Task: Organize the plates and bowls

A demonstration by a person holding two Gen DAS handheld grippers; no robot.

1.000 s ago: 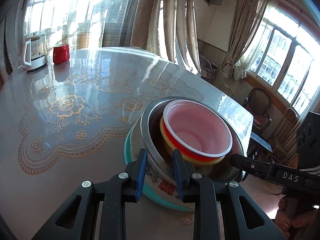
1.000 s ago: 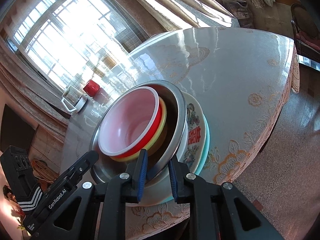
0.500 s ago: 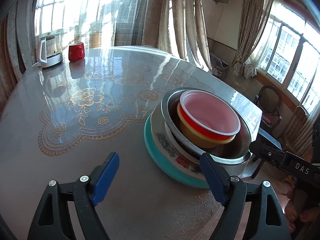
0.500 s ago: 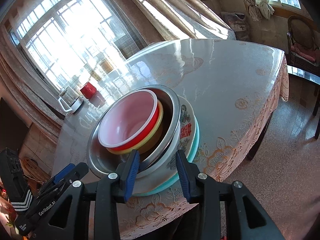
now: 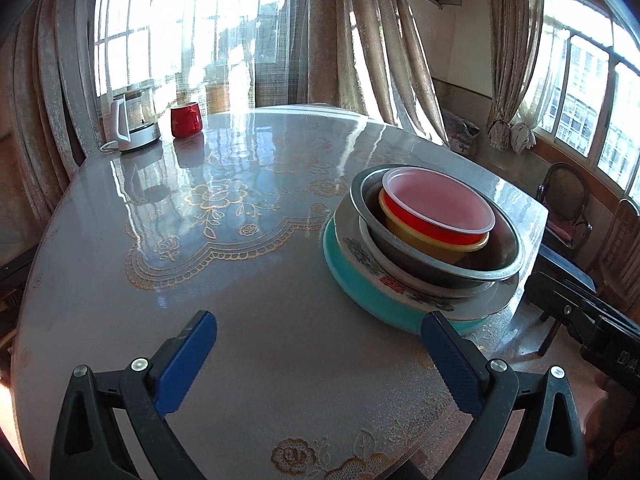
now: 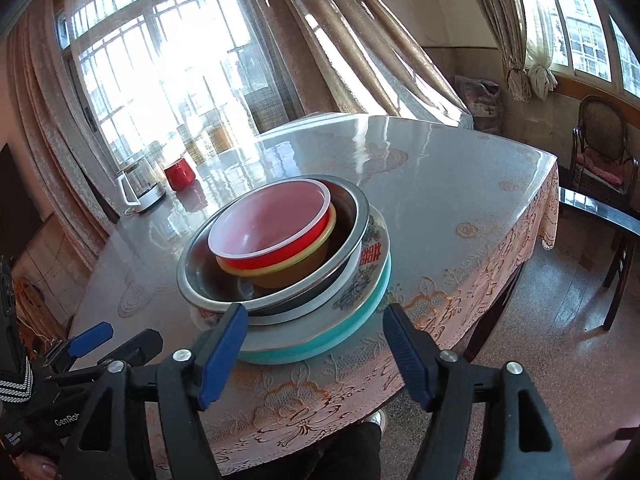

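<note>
A nested stack stands near the table's edge: a teal plate [image 5: 360, 298] [image 6: 374, 302], a flowered white plate [image 5: 360, 250] [image 6: 370, 256], a steel bowl [image 5: 440, 270] [image 6: 192, 280], a yellow bowl [image 5: 424, 246] [image 6: 288, 276] and on top a red bowl [image 5: 436, 232] [image 6: 280, 256] with a pale inside. My left gripper [image 5: 318, 320] hangs over bare tablecloth left of the stack, jaws opening, nothing between them. My right gripper [image 6: 315, 312] sits just before the stack's near rim, jaws opening, pads off the dishes.
A glass kettle [image 5: 134, 120] and a red mug [image 5: 186, 120] stand at the far side of the round table [image 5: 240, 280]. The stack sits close to the table edge. Chairs [image 6: 600, 140] stand on the floor beyond. The other gripper shows at each view's side.
Both grippers were shut on the steel bowl's rim. They have let go, spread their jaws wide and drawn back from the stack, which stays on the table.
</note>
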